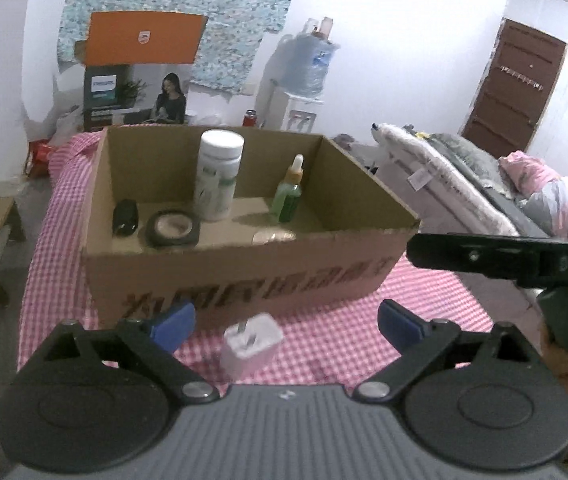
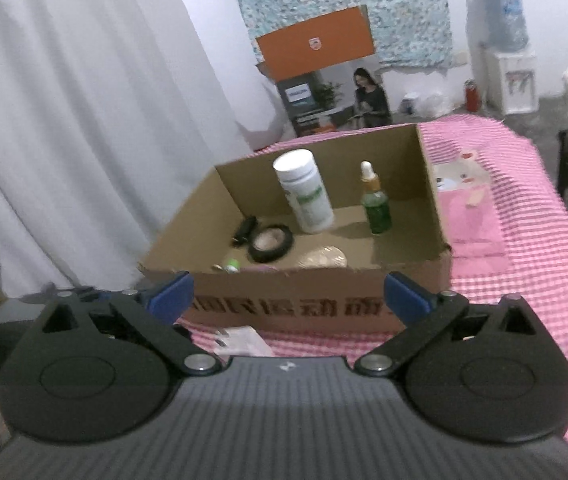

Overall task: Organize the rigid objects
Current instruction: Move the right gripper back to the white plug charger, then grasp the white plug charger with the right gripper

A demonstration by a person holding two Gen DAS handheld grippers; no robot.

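Two hand-held grippers, left gripper (image 1: 285,318) and right gripper (image 2: 287,296), are hovering wide open and empty before the cardboard box (image 1: 244,276) already holding upright bottles, while the white charger (image 1: 252,346) is lying outside on the checked cloth (image 1: 363,340), seemingly awaiting pickup.
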